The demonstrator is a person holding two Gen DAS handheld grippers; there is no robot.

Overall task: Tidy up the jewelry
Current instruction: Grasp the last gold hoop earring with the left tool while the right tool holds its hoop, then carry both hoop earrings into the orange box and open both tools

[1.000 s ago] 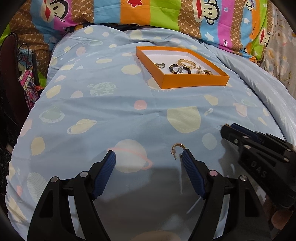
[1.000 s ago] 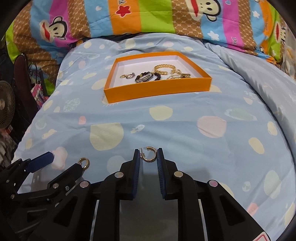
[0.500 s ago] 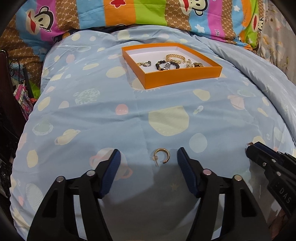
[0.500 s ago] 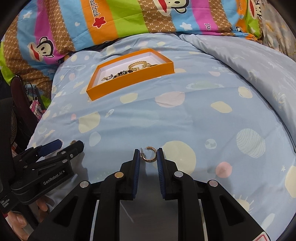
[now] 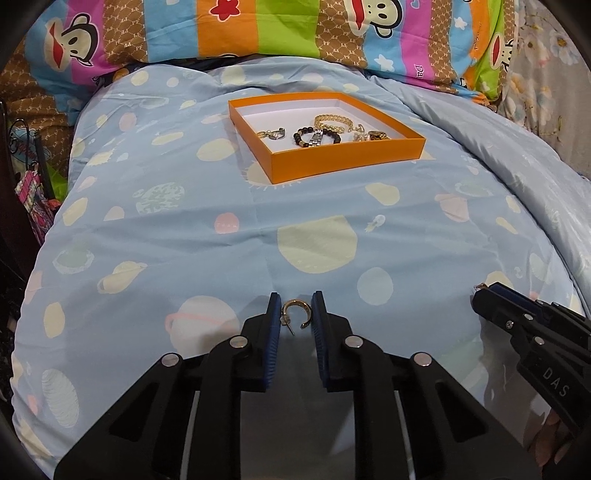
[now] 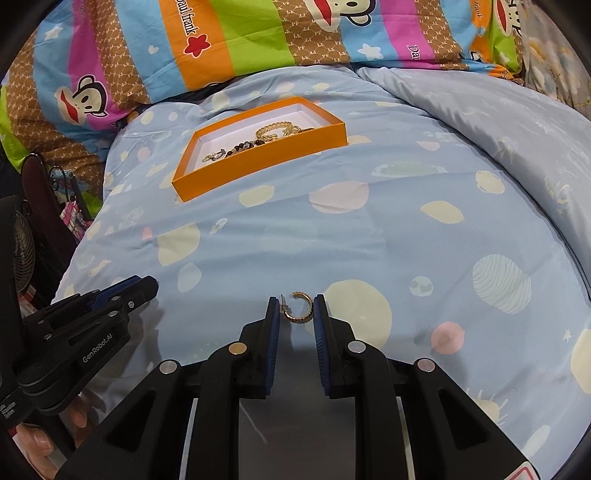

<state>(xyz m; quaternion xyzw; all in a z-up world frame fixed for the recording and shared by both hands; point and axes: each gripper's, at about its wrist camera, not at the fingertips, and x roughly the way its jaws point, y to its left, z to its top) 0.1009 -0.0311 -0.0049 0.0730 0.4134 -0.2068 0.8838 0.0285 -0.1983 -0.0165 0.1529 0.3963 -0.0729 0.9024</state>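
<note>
Your left gripper (image 5: pixel 294 313) has its fingers pinching a gold hoop earring (image 5: pixel 295 312) just above the blue planet-print duvet (image 5: pixel 184 229), and your right gripper (image 6: pixel 295 309) pinches a second gold hoop earring (image 6: pixel 300 308) between its fingers in the same way. Farther up the bed, the orange tray (image 5: pixel 343 162) sits well apart from both, holding bracelets (image 5: pixel 321 133) and other small pieces, with the striped monkey pillow (image 5: pixel 258 29) behind it.

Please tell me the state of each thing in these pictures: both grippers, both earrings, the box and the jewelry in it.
left gripper: shut on a gold hoop earring.
right gripper: shut on a second hoop earring.
orange box: open, no lid, resting on the blue duvet.
beaded bracelet: lying inside the box.
gold chain bracelet: lying inside the box.
</note>
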